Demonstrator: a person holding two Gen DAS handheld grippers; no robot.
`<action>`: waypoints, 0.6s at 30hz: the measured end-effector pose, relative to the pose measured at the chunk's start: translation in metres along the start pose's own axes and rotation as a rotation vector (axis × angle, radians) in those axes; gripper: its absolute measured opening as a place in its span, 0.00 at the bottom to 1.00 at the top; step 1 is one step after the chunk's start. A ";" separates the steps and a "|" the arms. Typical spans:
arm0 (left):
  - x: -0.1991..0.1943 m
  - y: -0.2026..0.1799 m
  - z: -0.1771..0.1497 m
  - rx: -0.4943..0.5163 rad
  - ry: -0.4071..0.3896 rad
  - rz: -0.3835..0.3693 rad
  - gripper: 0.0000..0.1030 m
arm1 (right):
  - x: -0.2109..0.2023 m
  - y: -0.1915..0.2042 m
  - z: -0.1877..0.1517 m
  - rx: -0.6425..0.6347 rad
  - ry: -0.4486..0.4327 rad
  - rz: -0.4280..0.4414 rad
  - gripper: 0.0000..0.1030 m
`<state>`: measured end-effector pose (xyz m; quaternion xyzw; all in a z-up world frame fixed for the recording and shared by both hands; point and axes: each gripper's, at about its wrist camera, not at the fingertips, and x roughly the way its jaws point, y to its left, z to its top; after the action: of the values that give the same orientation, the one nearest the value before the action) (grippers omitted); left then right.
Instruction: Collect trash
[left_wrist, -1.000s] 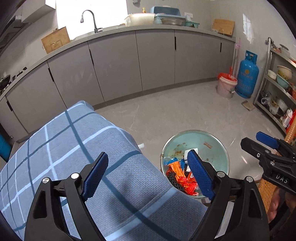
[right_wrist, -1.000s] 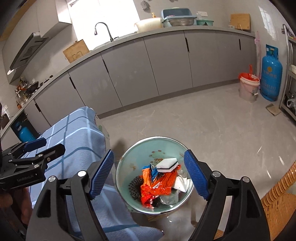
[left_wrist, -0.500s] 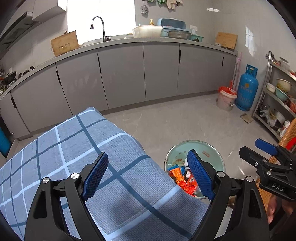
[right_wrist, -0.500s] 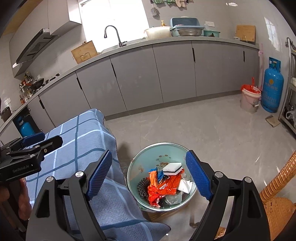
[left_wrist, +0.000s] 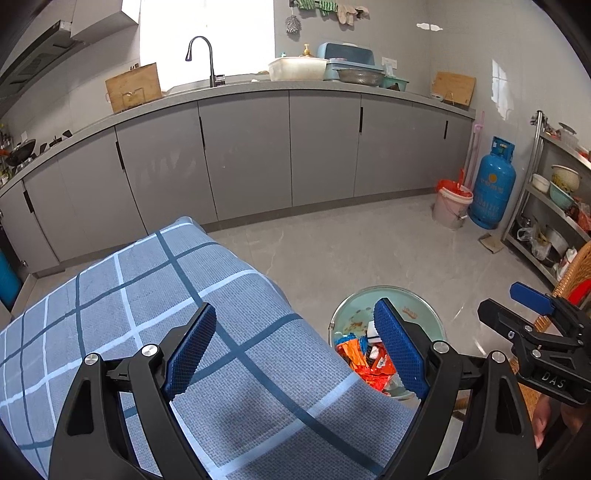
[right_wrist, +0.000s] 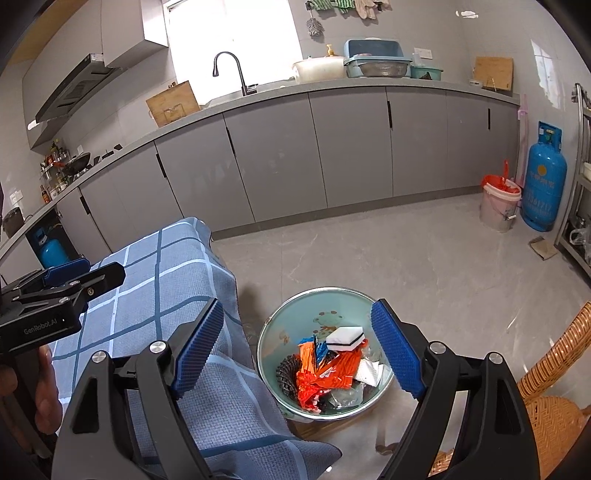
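A pale green basin (right_wrist: 288, 314) stands on the floor beside the table and holds trash: orange wrappers (right_wrist: 321, 373), a white sponge (right_wrist: 345, 338), a dark scrubber and clear plastic. The left wrist view shows the basin (left_wrist: 424, 310) partly hidden behind the table edge. My right gripper (right_wrist: 297, 350) hangs open above the basin, nothing between its fingers. Over the blue checked tablecloth (left_wrist: 147, 280) my left gripper (left_wrist: 295, 349) is open and empty too. Each gripper appears in the other's view: the left gripper (right_wrist: 62, 288) at the left, the right gripper (left_wrist: 532, 325) at the right.
Grey cabinets (left_wrist: 251, 155) with a sink run along the far wall. A blue gas cylinder (left_wrist: 493, 184) and a bucket (left_wrist: 450, 206) stand at the right, with a metal rack (left_wrist: 554, 206) nearby. A wicker chair (right_wrist: 554, 369) sits right of the basin. Bare floor lies between.
Both grippers have risen and tipped upward, so more of the wall and counter shows and the basin sits lower in view. Jaws stay wide and empty.
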<state>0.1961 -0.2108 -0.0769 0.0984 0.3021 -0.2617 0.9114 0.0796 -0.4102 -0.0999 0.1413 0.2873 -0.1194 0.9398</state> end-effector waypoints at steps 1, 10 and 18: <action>0.000 0.000 0.000 -0.001 -0.001 0.000 0.84 | 0.000 0.000 0.000 -0.001 0.000 0.000 0.79; -0.003 0.001 0.000 -0.002 -0.006 0.004 0.84 | -0.001 0.000 0.001 0.000 0.000 -0.002 0.79; -0.005 0.004 0.002 -0.003 -0.009 0.009 0.84 | -0.001 0.000 0.002 -0.002 0.000 -0.004 0.80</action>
<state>0.1962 -0.2059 -0.0727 0.0973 0.2979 -0.2577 0.9140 0.0799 -0.4104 -0.0976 0.1395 0.2877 -0.1212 0.9397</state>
